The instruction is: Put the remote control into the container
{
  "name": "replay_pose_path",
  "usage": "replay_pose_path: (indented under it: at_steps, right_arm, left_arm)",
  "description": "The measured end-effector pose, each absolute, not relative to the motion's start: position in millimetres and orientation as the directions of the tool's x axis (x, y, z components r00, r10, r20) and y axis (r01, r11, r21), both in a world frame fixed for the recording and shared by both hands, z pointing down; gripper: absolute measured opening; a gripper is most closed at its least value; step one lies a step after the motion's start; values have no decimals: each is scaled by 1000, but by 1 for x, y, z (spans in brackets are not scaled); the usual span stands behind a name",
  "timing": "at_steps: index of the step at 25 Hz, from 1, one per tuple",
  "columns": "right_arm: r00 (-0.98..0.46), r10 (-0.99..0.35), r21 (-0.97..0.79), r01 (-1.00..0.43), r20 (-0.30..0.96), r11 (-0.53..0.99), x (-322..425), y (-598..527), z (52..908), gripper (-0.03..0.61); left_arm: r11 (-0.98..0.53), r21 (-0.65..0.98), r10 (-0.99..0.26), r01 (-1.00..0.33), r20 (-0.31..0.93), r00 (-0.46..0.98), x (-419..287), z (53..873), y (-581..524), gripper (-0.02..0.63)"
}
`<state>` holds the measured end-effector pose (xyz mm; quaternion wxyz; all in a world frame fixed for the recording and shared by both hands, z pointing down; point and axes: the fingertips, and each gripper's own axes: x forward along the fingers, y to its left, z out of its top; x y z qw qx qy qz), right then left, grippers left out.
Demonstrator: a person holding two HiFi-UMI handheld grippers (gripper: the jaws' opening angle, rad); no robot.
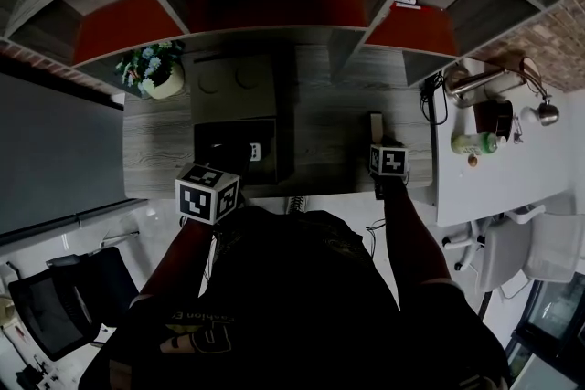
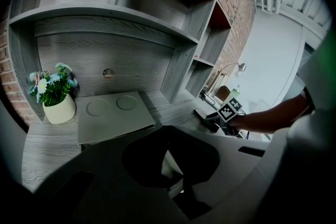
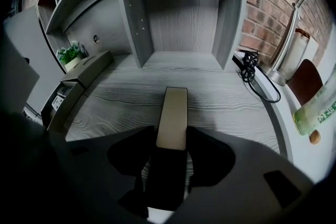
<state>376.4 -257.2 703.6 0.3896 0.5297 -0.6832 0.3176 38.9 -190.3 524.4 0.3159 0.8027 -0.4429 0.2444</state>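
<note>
Remote control [image 3: 173,113] flat on the counter [image 3: 226,107], lying ungripped between the wide jaws of the right gripper [image 3: 171,139]. Left gripper [image 2: 169,136] well apart, jaws together, empty

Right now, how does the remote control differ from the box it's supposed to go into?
The remote control is a slim, flat bar; the box is wider and deeper. The remote control lies between the open jaws of the right tool; the box stands to its left, open, its pale lid behind it. Both rest on the same wooden desk.
</note>
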Motion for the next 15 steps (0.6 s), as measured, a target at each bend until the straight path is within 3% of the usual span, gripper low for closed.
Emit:
replay_pose_path:
  at_steps: [8,15]
  right_arm:
    - [-151,-485,-26,-967,861,255,375,-258,698,192]
    - [-250,-515,-46,-926,820,376,319,-244,669,192]
  left_arm:
    - [-403,291,-571,-868,661,487,24,521,-188,6]
    - [-375,312,-582,-873,654,484,3,521,-177,6]
